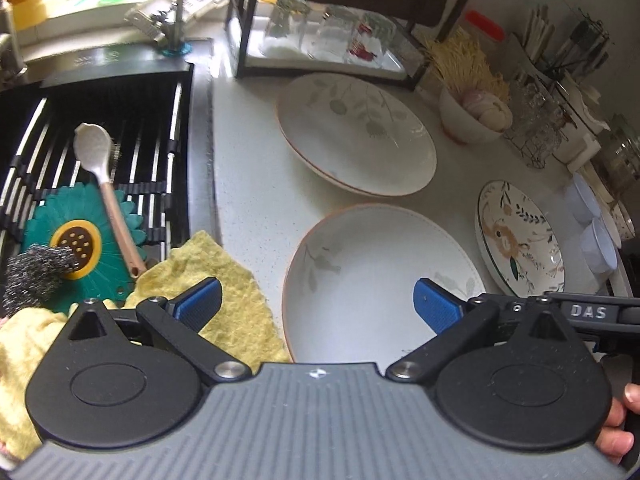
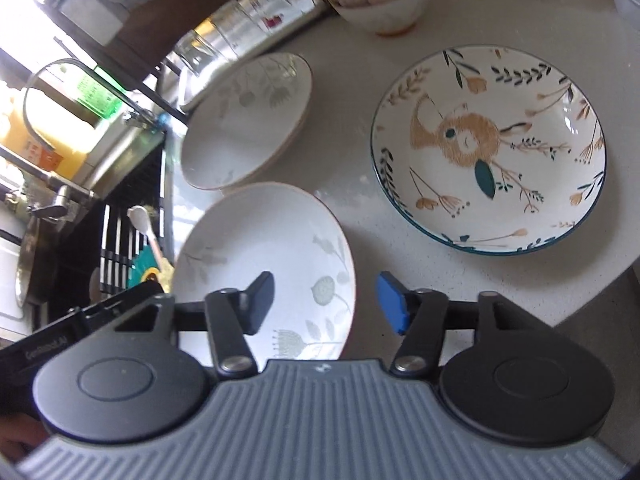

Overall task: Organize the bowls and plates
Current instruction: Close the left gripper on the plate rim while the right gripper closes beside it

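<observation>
White glazed ceramic is what I have in front of me: two wide, shallow plates with pale grey leaf prints and thin orange-brown rims, lying flat on the speckled light countertop (image 1: pixel 248 168). I see the near plate (image 1: pixel 380 280) just ahead of my left gripper (image 1: pixel 318 306), whose blue-padded jaws are spread wide and hold nothing; one pad hangs over the plate's bowl, the other over a yellow cloth (image 1: pixel 216 280) at the sink's edge. The far plate (image 1: pixel 356 132) sits just behind the near one, their rims close together.

My right gripper (image 2: pixel 328 304) is also spread and empty, its jaws straddling the near plate's right rim from above. Off to its right I see a third plate (image 2: pixel 490 148), white with a dark blue-green rim and a painted tan animal among leaves, standing apart from the other two with bare counter between.

For room: the sink rack (image 1: pixel 120 128) borders the counter on the left, a black-framed shelf of glasses (image 1: pixel 324 36) closes the back, and a small bowl (image 1: pixel 468 120) stands near the far plate's right side. In the right wrist view, the counter's curved edge runs close past the painted plate.
</observation>
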`<state>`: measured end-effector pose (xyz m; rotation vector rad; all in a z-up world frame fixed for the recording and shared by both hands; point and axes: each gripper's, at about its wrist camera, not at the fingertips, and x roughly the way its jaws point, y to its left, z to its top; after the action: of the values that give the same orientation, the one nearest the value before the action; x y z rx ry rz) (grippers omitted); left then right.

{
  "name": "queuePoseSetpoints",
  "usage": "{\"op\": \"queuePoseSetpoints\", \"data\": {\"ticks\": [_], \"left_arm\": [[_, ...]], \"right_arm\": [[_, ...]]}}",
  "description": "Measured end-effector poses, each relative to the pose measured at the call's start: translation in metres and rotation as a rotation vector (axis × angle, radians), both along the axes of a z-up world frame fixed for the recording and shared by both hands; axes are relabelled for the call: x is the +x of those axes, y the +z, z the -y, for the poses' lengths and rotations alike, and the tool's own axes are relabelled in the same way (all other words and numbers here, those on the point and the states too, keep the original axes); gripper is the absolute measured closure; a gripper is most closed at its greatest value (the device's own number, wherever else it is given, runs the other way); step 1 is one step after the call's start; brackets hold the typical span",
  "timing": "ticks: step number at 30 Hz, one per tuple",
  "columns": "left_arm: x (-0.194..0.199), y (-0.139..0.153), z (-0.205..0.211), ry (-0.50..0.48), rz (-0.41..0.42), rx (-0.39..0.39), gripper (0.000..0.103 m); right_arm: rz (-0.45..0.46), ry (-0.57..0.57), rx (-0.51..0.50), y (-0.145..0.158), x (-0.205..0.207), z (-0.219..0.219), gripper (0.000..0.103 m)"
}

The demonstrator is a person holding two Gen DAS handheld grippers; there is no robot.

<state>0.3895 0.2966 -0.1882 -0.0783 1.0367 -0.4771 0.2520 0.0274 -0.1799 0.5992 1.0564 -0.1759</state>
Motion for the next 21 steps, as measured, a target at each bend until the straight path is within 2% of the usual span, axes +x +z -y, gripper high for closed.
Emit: {"op": "queuePoseSetpoints", "data": {"ticks": [2,5,8,10,14,16,19,21], "left_arm": [[0.005,-0.005,0.003,-0.022,-0.001,0.014,0.011],[0.013,-0.013,0.004,-0.035,-0.028,0.001,0.023],[0.021,-0.023,0.004,-0.026,-0.058,-0.003,0.039],[0.025,-0.028,0.003,-0.020,-0.081,-0.013,0.050],[0.029,-0.031,0.006,-0.023,-0.083,-0.012,0.055],[0.032,-0.034,0.007,-0.022,-0.098,-0.015,0.063],[0.034,-0.036,0.010,-0.033,-0.098,-0.015,0.071],[0.035,-0.038,0.012,-0.035,-0.095,-0.003,0.072]], "right_arm": [[-0.029,-0.008,-0.011,-0.004,0.004,-0.002,0.069],[-0.049,-0.005,-0.024,-0.010,0.011,-0.005,0.070],[-0.081,-0.008,-0.019,-0.017,0.016,-0.005,0.082],[-0.090,-0.006,-0.029,-0.019,0.018,-0.007,0.086],[-0.081,-0.011,-0.030,-0.019,0.017,-0.007,0.086],[-0.080,-0.013,-0.033,-0.018,0.018,-0.007,0.086],[-0.073,-0.012,-0.038,-0.018,0.018,-0.008,0.086],[-0.070,-0.010,-0.042,-0.018,0.018,-0.008,0.086]]}}
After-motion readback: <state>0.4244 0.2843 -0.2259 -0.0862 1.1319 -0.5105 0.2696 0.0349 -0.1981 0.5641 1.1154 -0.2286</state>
